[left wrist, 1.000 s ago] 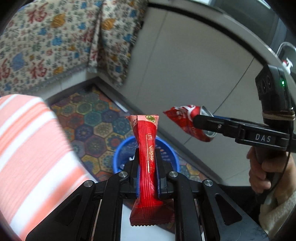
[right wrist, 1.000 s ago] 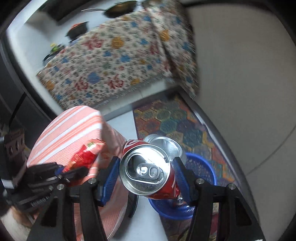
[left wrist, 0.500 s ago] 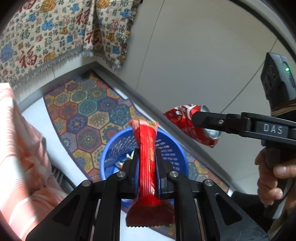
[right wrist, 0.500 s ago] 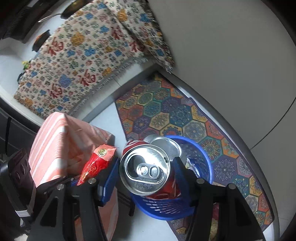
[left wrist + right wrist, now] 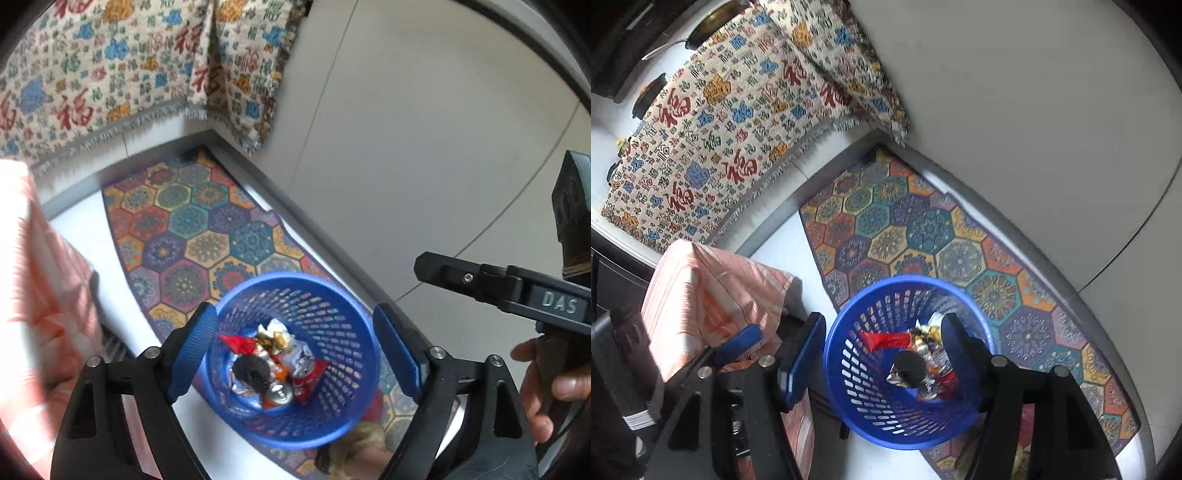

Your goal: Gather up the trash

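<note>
Left wrist view: left tongs [image 5: 291, 347] gape wide, empty, above the blue basket [image 5: 354, 314] — wrapper [image 5: 238, 341] and can [image 5: 280, 393] lie inside, light, crushable, gripped midway.

Right wrist view: right tongs [image 5: 882, 354] also wide, empty, over the basket [image 5: 846, 354].

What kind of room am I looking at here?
Probably a home living area: a patterned throw draped over furniture, a colourful hexagon-print rug on pale floor, and a blue wastebasket holding wrappers and cans.
</note>
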Demonstrator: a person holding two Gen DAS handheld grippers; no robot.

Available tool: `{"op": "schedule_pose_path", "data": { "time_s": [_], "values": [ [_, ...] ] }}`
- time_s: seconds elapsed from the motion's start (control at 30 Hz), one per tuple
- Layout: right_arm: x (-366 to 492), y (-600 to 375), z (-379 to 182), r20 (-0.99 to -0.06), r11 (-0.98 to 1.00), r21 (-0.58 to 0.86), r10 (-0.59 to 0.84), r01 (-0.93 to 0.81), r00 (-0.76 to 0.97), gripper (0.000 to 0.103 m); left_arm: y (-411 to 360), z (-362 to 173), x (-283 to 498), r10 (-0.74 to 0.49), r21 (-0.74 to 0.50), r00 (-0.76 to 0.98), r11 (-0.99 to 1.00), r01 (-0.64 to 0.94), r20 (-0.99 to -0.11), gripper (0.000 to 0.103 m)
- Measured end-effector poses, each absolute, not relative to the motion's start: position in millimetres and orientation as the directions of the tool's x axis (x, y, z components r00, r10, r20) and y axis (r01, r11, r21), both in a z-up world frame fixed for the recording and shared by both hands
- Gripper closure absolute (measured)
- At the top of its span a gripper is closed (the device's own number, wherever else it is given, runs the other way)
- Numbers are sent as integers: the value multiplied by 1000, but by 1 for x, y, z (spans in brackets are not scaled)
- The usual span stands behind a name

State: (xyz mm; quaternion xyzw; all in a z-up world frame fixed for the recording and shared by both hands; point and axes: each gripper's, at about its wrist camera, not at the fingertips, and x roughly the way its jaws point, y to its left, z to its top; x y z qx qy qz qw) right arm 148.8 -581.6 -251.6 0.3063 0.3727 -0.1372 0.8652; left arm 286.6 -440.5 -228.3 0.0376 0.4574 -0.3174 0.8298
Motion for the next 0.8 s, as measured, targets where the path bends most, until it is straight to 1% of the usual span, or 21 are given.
{"op": "schedule_pose_path", "data": {
  "time_s": [0.03,0.07,0.1,0.13,0.17,0.23,0.3,0.33,0.43,0.57,0.63,0.8],
  "values": [
    [142,-578,-245,-723,778,415,-32,472,690,37,-438,-219,281,-490,-221,379,793,567,-785,5],
    [137,-576,-238,-720,781,405,-49,476,692,33,-436,-211,274,-479,-207,374,792,574,-794,1],
    [130,-572,-233,-719,786,391,-64,479,692,28,-432,-200,265,-471,-192,368,786,587,-802,0],
    [118,-564,-224,-718,795,368,-87,483,691,19,-428,-191,255,-462,-174,368,782,599,-807,0],
    [108,-559,-217,-717,799,350,-107,488,689,16,-420,-180,243,-450,-153,379,783,603,-809,0],
    [82,-543,-203,-712,814,303,-152,495,685,15,-405,-166,223,-423,-126,405,801,585,-811,0],
    [58,-525,-193,-713,832,239,-199,500,672,8,-389,-155,202,-383,-84,436,821,565,-814,0],
    [41,-511,-189,-720,835,202,-227,511,656,0,-382,-149,191,-367,-61,447,824,563,-816,0],
    [-1,-475,-183,-722,834,152,-273,531,635,0,-363,-136,160,-345,-37,451,825,564,-823,0],
    [-45,-432,-173,-723,834,133,-289,536,628,0,-348,-116,126,-323,17,506,830,557,-799,0],
    [-59,-417,-166,-713,838,127,-294,530,636,0,-342,-109,117,-324,12,520,841,542,-790,0],
    [-85,-398,-141,-661,819,64,-393,570,639,0,-342,-96,112,-350,-19,496,832,555,-795,0]
  ]
}}
